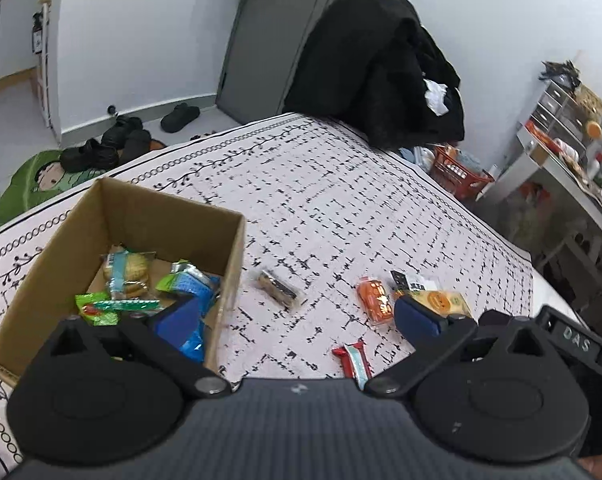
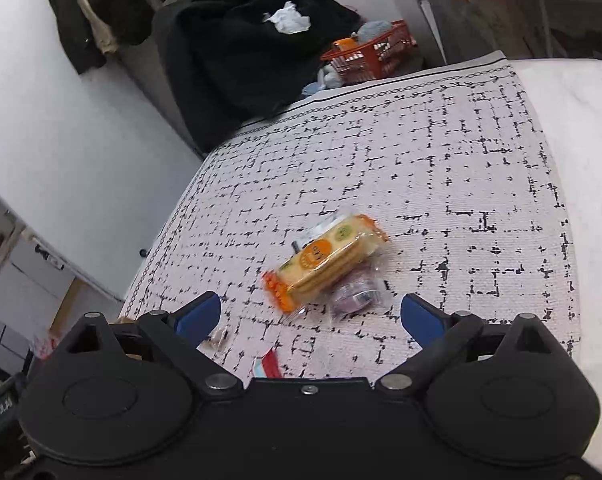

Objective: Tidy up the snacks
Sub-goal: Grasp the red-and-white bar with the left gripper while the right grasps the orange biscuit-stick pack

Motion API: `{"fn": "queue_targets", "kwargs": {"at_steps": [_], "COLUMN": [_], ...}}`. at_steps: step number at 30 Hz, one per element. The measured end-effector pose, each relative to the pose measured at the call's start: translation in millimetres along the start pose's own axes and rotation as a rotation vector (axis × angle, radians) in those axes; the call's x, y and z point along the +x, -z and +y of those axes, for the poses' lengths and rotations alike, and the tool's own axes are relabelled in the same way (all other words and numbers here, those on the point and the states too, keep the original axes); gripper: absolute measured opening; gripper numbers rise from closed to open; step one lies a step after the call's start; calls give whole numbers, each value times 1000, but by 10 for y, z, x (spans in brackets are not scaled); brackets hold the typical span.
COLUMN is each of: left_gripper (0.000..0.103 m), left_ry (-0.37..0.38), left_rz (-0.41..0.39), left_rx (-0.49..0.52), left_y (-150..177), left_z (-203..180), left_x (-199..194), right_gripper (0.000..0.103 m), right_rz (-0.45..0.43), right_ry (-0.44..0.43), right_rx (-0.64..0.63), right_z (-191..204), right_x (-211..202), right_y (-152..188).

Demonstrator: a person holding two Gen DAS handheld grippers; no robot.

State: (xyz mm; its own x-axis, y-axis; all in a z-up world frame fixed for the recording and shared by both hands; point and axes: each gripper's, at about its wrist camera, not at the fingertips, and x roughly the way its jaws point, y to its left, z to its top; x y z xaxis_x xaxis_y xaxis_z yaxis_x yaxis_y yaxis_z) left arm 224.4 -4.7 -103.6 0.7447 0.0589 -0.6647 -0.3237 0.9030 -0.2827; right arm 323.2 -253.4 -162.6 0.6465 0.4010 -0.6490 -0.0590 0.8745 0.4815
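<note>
A cardboard box (image 1: pixel 229 256) sits on the patterned tablecloth (image 1: pixel 321 184) at the left, holding several wrapped snacks (image 1: pixel 125 272). My left gripper (image 1: pixel 297 316) is open and empty, its left finger over the box's near right corner. Loose on the cloth lie a brown bar (image 1: pixel 279 289), an orange packet (image 1: pixel 375 300), a cracker pack (image 1: pixel 441 298) and a red-and-white bar (image 1: pixel 355 362). My right gripper (image 2: pixel 309 316) is open and empty, just short of the cracker pack (image 2: pixel 327 258) and a clear purple sweet (image 2: pixel 355 294). The red-and-white bar (image 2: pixel 269 362) lies below it.
A black coat (image 1: pixel 377 68) hangs over a chair at the table's far edge. An orange basket (image 1: pixel 457 172) stands on the floor beyond. Shoes (image 1: pixel 113 140) and a green mat lie on the floor at the left. A shelf unit stands at the right.
</note>
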Motion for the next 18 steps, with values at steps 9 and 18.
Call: {"fn": "queue_targets", "kwargs": {"at_steps": [9, 18], "left_gripper": [98, 82], "left_ry": [21, 12], "left_rz": [12, 120], "left_rx": [61, 25], "left_y": [53, 229], "left_z": [-333, -466], "left_x": [105, 489], "right_gripper": [89, 82], "right_rz": [21, 53], "right_ry": [-34, -61], "right_rx": [91, 146], "right_z": [-222, -366], "right_x": [186, 421], "right_y": [-57, -114]}}
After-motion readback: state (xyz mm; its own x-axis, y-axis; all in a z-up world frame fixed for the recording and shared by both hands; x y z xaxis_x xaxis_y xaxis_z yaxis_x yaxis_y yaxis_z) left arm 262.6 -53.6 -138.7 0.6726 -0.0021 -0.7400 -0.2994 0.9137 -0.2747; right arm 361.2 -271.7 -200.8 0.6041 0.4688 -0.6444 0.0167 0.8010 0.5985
